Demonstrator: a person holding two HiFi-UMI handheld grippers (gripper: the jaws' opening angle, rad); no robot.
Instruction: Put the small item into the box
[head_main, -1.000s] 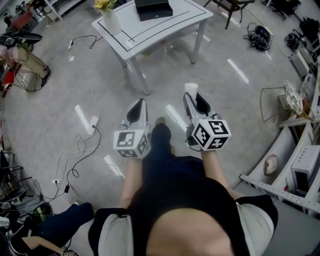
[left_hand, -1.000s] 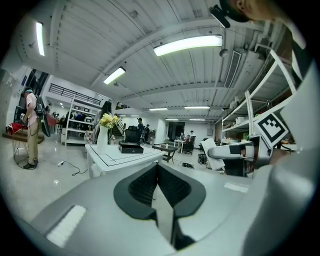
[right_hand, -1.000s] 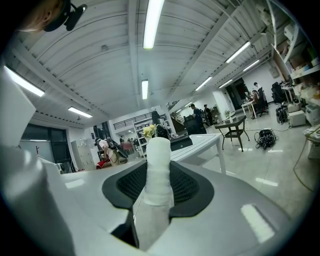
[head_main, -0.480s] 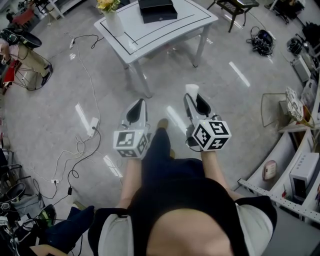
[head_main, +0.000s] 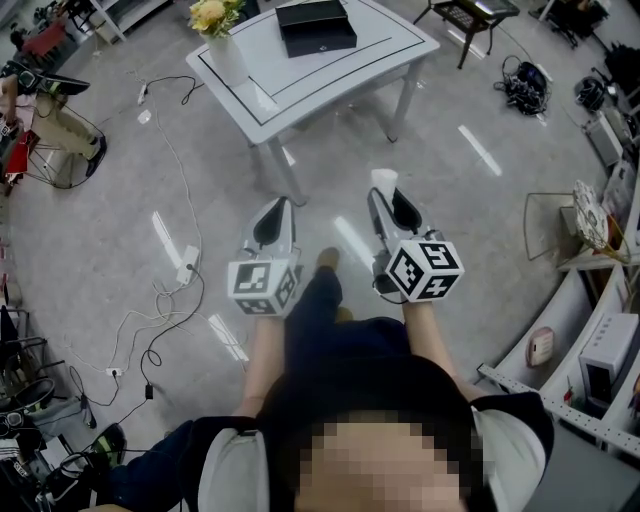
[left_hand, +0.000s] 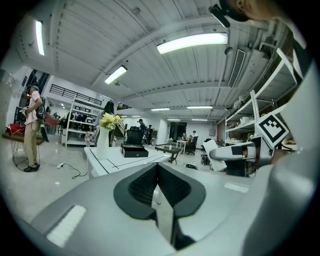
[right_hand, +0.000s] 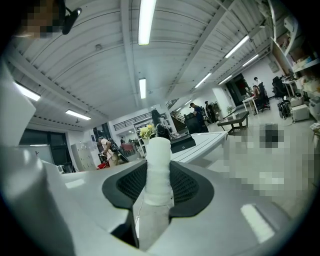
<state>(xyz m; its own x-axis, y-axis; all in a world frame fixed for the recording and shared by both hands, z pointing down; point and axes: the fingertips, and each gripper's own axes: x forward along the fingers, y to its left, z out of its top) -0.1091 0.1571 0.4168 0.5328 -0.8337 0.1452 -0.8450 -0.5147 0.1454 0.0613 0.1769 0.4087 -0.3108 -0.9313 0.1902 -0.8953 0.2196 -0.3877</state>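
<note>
Two grippers short of far desk (head_main: 392, 42): right gripper (head_main: 384, 188) fingers clamp white roll (right_hand: 159, 170) (carry step, by judgement); left gripper (head_main: 276, 207) fingers closed, empty. Next: reach black box (head_main: 316, 27).

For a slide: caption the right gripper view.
Right gripper clamped on a small white cylinder, facing the white table with its black box.

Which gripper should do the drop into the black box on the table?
Right. The right gripper is shut on the small white item; the left gripper has its jaws together on nothing. The black box lies on the white table ahead; neither gripper is over it yet.
</note>
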